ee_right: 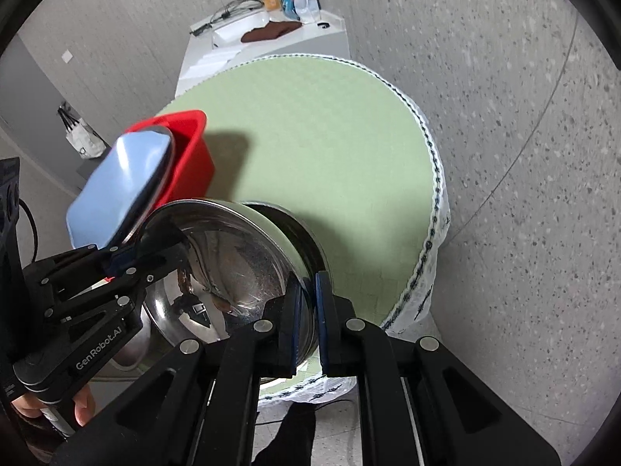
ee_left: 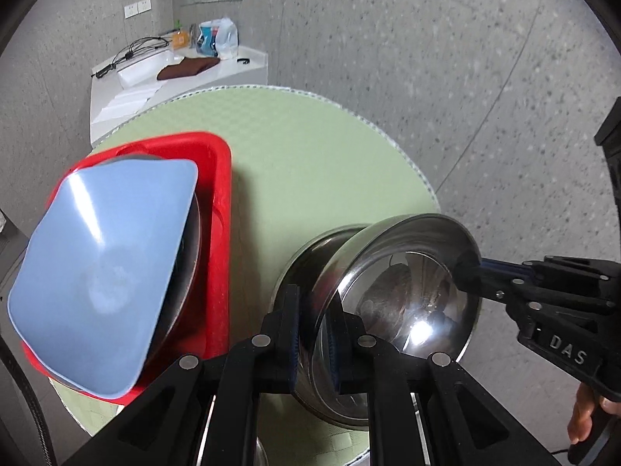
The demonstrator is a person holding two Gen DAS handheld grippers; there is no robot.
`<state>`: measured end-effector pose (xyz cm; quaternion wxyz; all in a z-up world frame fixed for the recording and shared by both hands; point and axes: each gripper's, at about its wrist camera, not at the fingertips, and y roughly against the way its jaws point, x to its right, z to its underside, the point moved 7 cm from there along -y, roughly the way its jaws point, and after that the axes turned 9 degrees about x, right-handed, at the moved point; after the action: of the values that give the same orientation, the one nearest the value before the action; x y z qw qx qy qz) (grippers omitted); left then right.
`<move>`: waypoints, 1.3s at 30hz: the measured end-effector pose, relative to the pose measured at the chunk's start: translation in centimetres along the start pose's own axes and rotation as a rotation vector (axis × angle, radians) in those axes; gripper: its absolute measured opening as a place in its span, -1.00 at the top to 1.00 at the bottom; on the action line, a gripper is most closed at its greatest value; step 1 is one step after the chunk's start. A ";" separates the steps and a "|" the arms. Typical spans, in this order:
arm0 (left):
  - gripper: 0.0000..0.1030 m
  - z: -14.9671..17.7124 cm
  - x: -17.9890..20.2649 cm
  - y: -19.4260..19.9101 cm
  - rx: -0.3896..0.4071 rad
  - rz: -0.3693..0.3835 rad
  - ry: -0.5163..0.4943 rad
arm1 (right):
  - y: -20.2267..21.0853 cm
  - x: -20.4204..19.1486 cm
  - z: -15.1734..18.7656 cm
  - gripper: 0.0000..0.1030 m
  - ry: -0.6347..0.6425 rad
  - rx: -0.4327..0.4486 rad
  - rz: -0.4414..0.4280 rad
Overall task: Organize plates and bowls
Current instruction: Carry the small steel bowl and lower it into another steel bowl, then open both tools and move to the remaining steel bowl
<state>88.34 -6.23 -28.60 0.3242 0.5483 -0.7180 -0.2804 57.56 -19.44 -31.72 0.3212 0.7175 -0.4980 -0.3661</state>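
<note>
The left gripper (ee_left: 314, 334) rises from six o'clock in its own wrist view, its two fingers drawn close together and clamped on a thin metal rim. In the right wrist view it enters from eight o'clock, and bare fingers (ee_right: 83, 407) of the person's left hand wrap its handle at seven o'clock. The right gripper (ee_right: 309, 320) likewise points up from six o'clock, jaws nearly closed on a rim. Seen from the left wrist view, it reaches in from three o'clock, and the person's right hand (ee_left: 586, 411) grips its handle at four o'clock.
</note>
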 end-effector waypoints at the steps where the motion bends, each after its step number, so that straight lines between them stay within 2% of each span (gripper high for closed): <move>1: 0.83 -0.1 0.1 -0.5 -0.004 -0.001 0.000 | -0.2 -0.1 0.2 0.87 0.000 -0.002 0.001; 11: 0.83 0.2 -0.4 -3.5 -0.050 -0.018 0.001 | -2.1 0.2 0.9 0.86 0.015 0.004 0.043; 14: 0.71 0.1 -0.1 -3.7 -0.046 -0.015 0.003 | -2.2 0.0 0.8 0.83 0.020 0.014 0.058; 17: 0.48 0.4 0.4 -3.5 -0.042 0.000 -0.006 | -2.2 -0.1 0.9 0.80 0.025 0.028 0.074; 19: 0.30 0.6 0.5 -3.1 -0.034 0.008 -0.009 | -2.2 -0.3 1.0 0.71 0.018 0.035 0.072; 21: 0.27 0.8 0.7 -2.9 -0.027 -0.001 -0.018 | -2.2 -0.5 1.1 0.56 0.010 0.042 0.064; 22: 0.26 0.9 0.7 -2.8 -0.024 -0.003 -0.016 | -2.2 -0.5 1.1 0.56 0.010 0.043 0.067; 26: 0.25 1.0 0.1 -1.0 0.004 0.010 0.010 | -1.7 -0.6 1.1 0.45 -0.015 0.061 0.061; 30: -0.29 0.6 -1.1 2.5 0.101 -0.038 0.001 | -0.1 -0.5 0.9 0.06 -0.042 0.106 0.108; 33: -0.32 0.9 -1.9 4.6 0.138 -0.045 0.005 | 1.4 -1.0 0.7 -0.08 -0.069 0.145 0.105; 37: -0.33 2.6 -3.5 8.0 0.193 -0.066 0.010 | 3.3 -2.6 1.2 -0.10 -0.089 0.192 0.107; 39: -0.34 3.9 -4.7 9.7 0.212 -0.080 0.018 | 4.4 -4.3 2.0 -0.18 -0.110 0.216 0.096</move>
<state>80.35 0.84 -24.39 0.2593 0.6102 -0.7184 -0.2104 52.75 -16.82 -28.26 0.2313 0.7020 -0.5853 -0.3334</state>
